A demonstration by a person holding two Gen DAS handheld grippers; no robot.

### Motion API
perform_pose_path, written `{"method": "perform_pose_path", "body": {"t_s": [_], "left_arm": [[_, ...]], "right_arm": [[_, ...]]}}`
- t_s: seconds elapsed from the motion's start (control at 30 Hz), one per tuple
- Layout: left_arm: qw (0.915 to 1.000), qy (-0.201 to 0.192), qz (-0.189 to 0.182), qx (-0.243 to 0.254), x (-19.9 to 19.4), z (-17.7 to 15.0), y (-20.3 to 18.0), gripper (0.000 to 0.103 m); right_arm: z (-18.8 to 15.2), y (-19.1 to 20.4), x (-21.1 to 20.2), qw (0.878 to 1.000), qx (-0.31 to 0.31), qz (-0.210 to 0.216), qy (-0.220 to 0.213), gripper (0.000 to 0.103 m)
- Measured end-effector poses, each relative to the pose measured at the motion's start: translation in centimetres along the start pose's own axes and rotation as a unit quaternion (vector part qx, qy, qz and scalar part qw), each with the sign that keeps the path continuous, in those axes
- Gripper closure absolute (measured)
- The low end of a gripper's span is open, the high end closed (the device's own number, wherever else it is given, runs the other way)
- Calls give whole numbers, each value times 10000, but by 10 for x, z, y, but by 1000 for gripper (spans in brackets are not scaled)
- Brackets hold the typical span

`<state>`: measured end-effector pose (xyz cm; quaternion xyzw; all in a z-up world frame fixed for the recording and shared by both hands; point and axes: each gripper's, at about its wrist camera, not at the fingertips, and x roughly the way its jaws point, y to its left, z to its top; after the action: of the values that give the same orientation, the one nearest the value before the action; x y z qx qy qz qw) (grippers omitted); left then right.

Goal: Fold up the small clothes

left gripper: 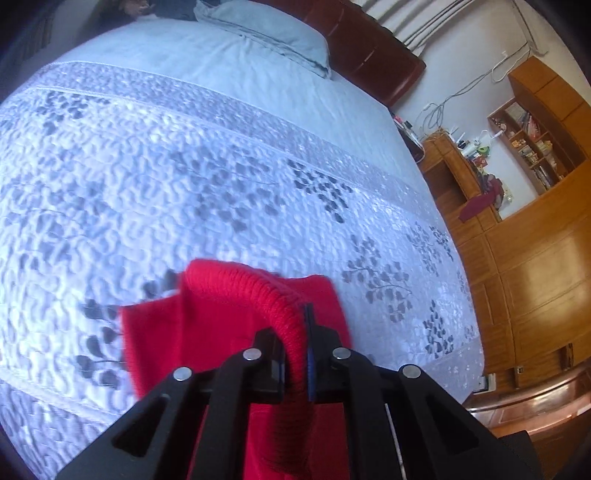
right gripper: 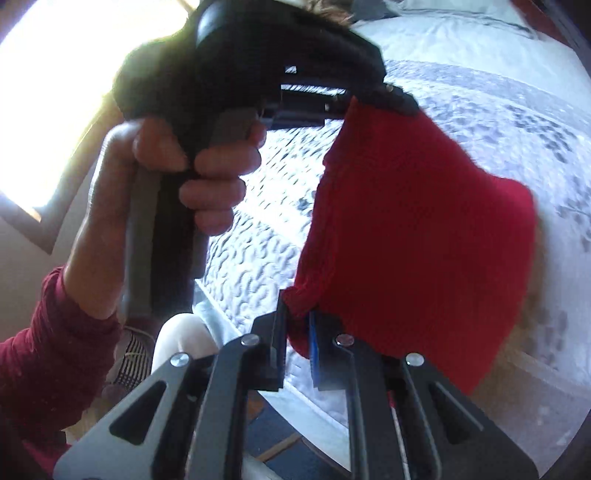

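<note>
Left wrist view records one bed point(left gripper: 221, 166) under a quilted white cover with grey leaf print, one grey pillow point(left gripper: 273, 33) at its head against a dark red headboard point(left gripper: 373, 48), and wooden cabinets point(left gripper: 535, 258) with open shelves to the right. One red knitted garment point(left gripper: 229, 317) is present, the only piece of clothing at hand; it has a thick ribbed hem and plainer knit below, and it hangs lifted above the bed cover. My left tongs point(left gripper: 295, 354) are clamped tight on the ribbed hem, the cloth bulging out above the pads. Right wrist view adds what the left cannot show: my left hand point(right gripper: 207, 184) wrapped round the black handle of the left tongs, a dark red sleeve point(right gripper: 48, 362) at the wrist, and a bright window point(right gripper: 55, 92) behind. My right tongs point(right gripper: 299, 343) are closed hard on a bunched lower corner of the garment, which hangs as a slack sheet between the two grips.
</note>
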<state>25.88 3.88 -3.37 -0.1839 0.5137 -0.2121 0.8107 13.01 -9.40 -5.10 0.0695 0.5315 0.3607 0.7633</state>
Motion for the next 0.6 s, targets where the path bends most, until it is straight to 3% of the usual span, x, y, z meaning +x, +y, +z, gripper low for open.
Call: {"method": "perform_pose_path", "body": {"t_s": [0.2,0.43,0.5,0.6], "left_arm": [[9996,53,238,-172,-3,-17,58,96],[9972,474,446,-358,48,-49,100,96],[9968,493,485,-401,57,-55,105,95],[9973,410,445,-420,59,-60,107,94]], "right_arm": [[0,13,55,9990,-109,-54,431,94],[-21,1,104,9932,-190,-521,1020,93],[-25,-4,110,9923,-174,-557,1090,91],[-26,-10,108,9929,-129,-412,1106,78]]}}
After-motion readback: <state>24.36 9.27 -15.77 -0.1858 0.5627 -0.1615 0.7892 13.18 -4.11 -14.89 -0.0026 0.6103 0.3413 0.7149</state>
